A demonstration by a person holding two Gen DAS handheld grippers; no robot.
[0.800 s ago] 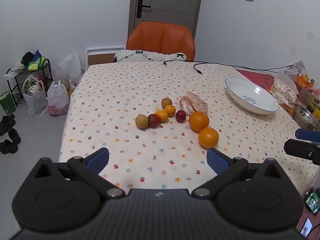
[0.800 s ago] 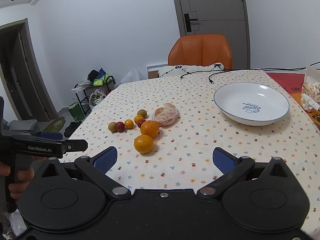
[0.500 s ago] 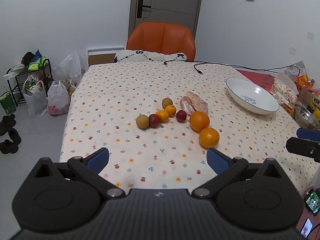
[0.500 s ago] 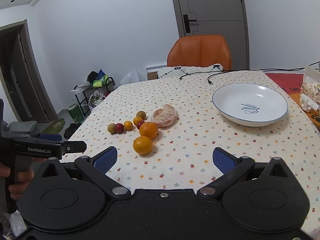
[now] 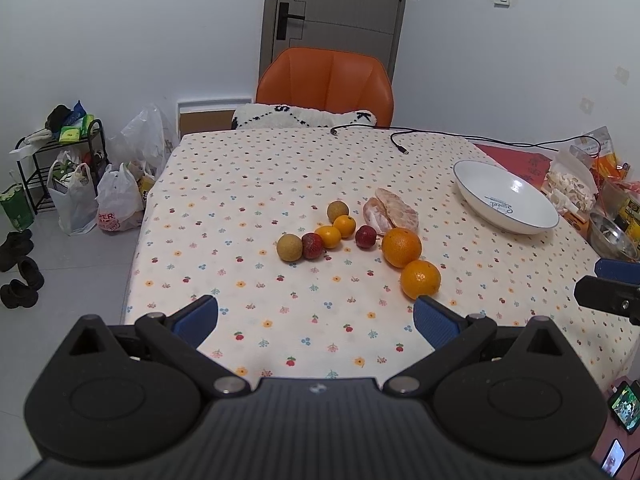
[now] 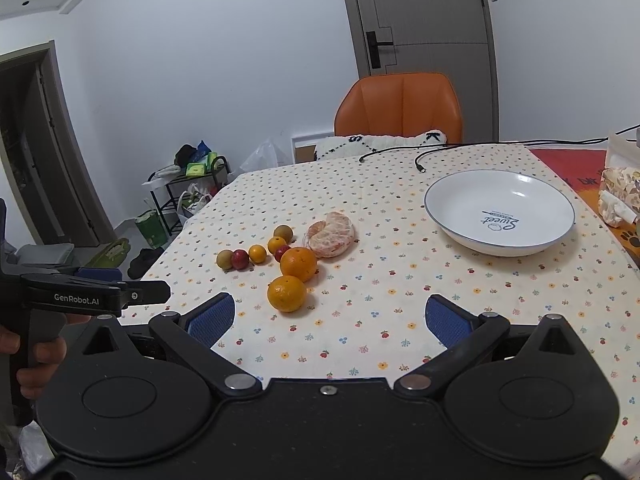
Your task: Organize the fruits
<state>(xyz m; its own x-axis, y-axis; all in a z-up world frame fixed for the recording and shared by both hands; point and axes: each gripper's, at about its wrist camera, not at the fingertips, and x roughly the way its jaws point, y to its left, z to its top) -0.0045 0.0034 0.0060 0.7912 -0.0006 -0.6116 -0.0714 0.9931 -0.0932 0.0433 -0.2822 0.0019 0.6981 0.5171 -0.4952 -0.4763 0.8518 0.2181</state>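
Fruit lies in a loose cluster mid-table: two large oranges point(image 5: 420, 279) point(image 5: 401, 247), a peeled citrus point(image 5: 390, 214), two small orange fruits point(image 5: 328, 236), two red ones point(image 5: 312, 245) and two brown ones point(image 5: 289, 247). An empty white plate point(image 5: 505, 196) sits to their right. My left gripper point(image 5: 316, 318) hovers open over the table's near edge, nothing between its blue pads. My right gripper point(image 6: 330, 318) is open too, with the nearest orange point(image 6: 287, 293) just beyond its left pad point(image 6: 211, 318). The plate point(image 6: 499, 212) lies ahead to its right.
An orange chair point(image 5: 325, 82) with a white cushion stands at the far end, and black cables point(image 5: 400, 136) trail across the flowered cloth. Snack bags and a metal bowl point(image 5: 612, 236) crowd the right edge. Shopping bags point(image 5: 116, 196) and a rack stand on the floor at left.
Both views have shifted slightly, the fruit and plate drifting a little in frame. Both grippers stay open and nothing on the table has moved.
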